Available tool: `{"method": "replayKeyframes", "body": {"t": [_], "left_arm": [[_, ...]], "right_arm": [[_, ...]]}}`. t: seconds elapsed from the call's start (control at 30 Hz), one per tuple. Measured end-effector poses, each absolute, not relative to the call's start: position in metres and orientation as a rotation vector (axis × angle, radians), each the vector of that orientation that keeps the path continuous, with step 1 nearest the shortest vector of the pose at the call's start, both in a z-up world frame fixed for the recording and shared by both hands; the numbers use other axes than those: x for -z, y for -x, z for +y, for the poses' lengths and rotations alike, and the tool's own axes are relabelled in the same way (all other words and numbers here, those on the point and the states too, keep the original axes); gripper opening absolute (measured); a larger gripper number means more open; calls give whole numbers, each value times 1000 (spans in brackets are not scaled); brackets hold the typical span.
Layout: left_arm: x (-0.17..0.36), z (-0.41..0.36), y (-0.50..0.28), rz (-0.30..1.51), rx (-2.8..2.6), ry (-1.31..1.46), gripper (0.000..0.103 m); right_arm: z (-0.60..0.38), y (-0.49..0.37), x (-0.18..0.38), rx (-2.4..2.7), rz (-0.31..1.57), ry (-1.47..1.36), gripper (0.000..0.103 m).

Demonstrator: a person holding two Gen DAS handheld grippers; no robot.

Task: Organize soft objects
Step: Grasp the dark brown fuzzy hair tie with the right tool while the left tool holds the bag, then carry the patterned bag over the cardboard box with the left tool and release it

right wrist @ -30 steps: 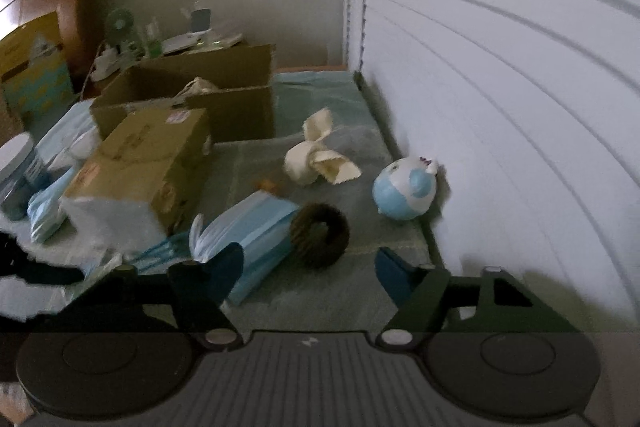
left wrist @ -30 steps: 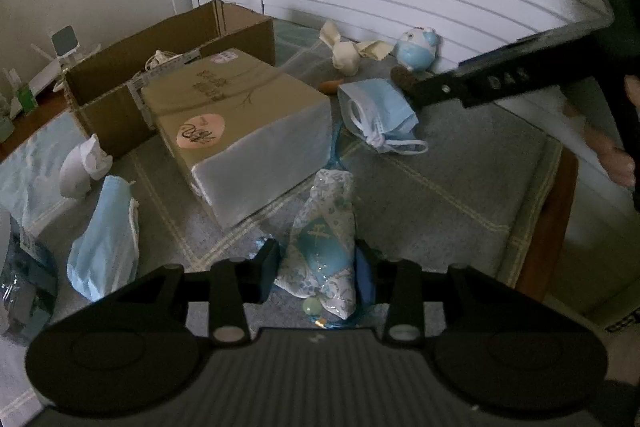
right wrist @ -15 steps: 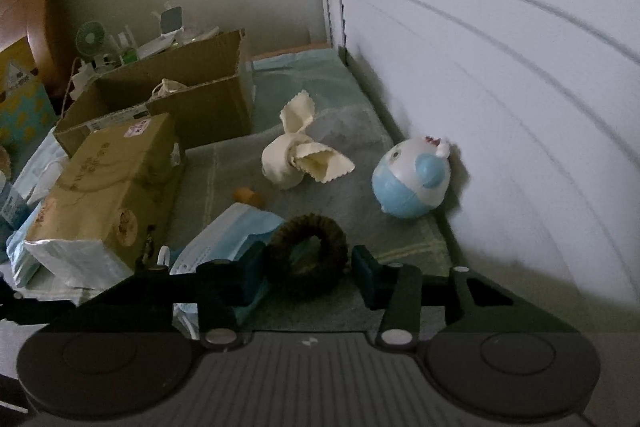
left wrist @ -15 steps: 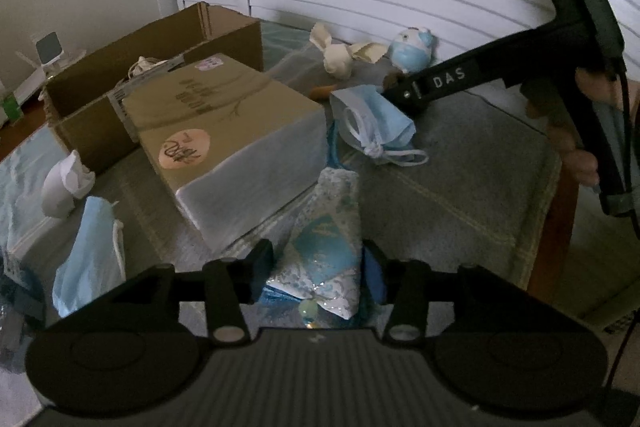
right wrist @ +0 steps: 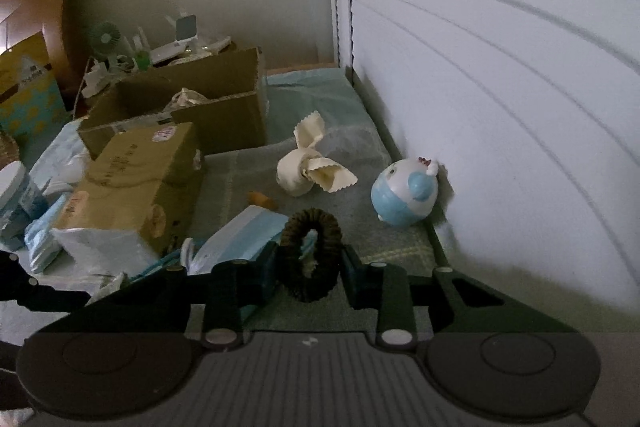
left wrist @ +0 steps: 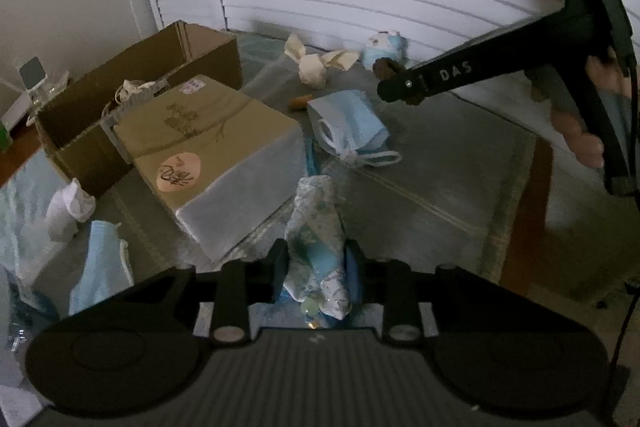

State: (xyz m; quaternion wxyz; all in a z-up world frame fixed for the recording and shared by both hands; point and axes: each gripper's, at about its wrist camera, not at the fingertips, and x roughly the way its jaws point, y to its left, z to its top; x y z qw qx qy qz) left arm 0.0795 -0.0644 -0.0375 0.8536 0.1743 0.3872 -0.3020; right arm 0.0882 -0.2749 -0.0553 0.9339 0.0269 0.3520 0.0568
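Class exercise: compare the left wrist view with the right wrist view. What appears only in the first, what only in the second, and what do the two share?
Only the left wrist view shows the left gripper shut on the patterned cloth pouch, and a hand holding the right gripper's body. Only the right wrist view shows the right gripper shut on the dark scrunchie face-on, plus a small fan and a wooden headboard. Both jaws have just been closing. Both views share the open cardboard box, the closed box, the knotted cream cloth and the round blue toy.

a grey-green cloth covers the surface; on it lie a cardboard box, cream cloth at 12 o'clock, and blue masks.
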Motion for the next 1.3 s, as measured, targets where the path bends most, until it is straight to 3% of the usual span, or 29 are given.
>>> {"method": "replayKeyframes", "body": {"t": [0.83,1.3], "left_arm": [[-26,-29,-36,733,624,-435,28],[-67,-13,-136,656,518,-437,28]], "right_arm": [[-234,-35,16,-263,669,75,37],[-229,-41,10,-310,653,50,39]]}}
